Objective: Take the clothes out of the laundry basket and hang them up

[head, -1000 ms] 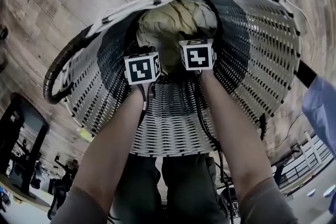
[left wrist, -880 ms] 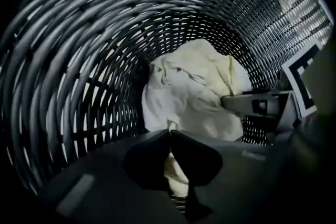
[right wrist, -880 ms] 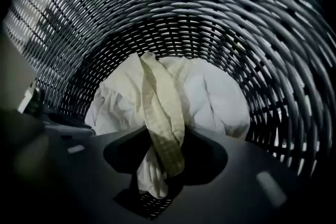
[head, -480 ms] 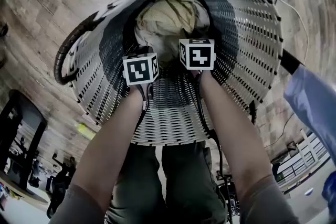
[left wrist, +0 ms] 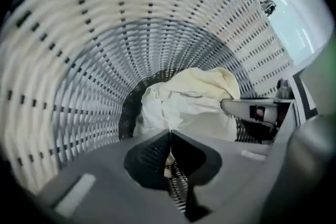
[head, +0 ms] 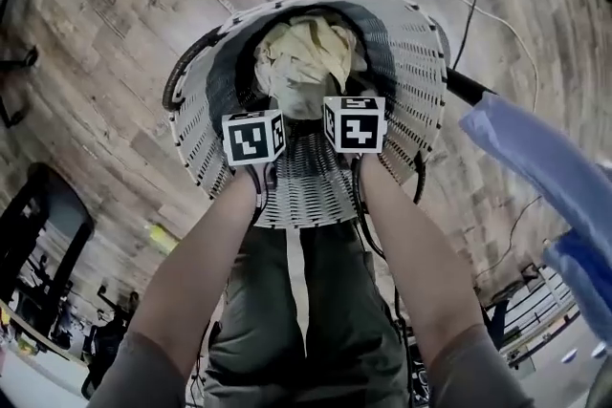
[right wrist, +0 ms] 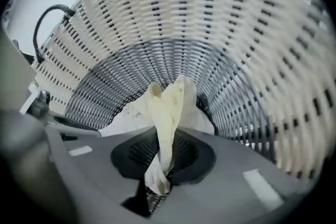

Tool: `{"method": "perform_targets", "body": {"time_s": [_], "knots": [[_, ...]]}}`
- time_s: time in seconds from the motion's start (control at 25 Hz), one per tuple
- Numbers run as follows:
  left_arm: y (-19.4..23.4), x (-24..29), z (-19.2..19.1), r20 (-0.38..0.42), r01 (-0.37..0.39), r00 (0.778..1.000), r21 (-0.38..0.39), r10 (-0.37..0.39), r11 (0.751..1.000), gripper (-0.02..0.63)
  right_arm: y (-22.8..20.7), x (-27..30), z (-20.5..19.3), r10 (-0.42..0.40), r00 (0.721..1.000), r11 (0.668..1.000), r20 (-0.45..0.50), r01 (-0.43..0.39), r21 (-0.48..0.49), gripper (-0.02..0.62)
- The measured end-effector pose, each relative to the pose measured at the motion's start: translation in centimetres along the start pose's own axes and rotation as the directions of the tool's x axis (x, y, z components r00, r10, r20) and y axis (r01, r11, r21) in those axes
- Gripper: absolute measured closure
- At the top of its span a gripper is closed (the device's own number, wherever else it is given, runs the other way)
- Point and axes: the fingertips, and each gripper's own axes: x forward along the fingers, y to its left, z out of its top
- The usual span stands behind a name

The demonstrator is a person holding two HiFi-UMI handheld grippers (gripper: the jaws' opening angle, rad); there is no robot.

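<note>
Logging cream garment (head: pixel 304 62) in laundry basket (head: pixel 413 62), judged soft, light, limp; our right gripper (right wrist: pixel 165 162) pinches a fold, left gripper (left wrist: pixel 169 157) nips a sliver.

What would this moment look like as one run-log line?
stage: grasp inside laundry basket | left gripper: shut on cream garment | right gripper: shut on cream garment | hung: not yet

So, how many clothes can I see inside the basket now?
1: a cream garment, bunched at the bottom of the basket, with a fold pinched in the right hand-held gripper. Others may lie hidden beneath it.
</note>
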Motion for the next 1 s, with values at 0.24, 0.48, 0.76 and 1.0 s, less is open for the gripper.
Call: {"method": "perform_targets", "body": {"time_s": [0.24,0.48,0.76,1.0], "knots": [[-1.9,-5.9,0.9,0.039,0.019,0.999,0.028,-0.02,0.999,0.601,0.8,-6.7,1.1,-0.024,0.999,1.0,0.028,0.024,0.001,0.508],[-2.8,-12.6,1.5,0.066,0.027,0.997,0.056,-0.031,0.998,0.601,2.4,-13.8,1.3,-0.036,0.998,0.999,0.055,0.035,0.031,0.509],[-3.6,-21.5,2.8,0.103,0.044,0.993,0.1,-0.055,0.994,0.601,6.2,-22.3,2.9,-0.02,0.995,1.0,0.102,0.018,0.017,0.509],[-5.3,-30.0,4.7,0.149,0.078,0.983,0.165,-0.103,0.983,0.601,9.9,-30.9,5.5,0.03,0.987,0.997,0.16,-0.019,-0.071,0.509]]}}
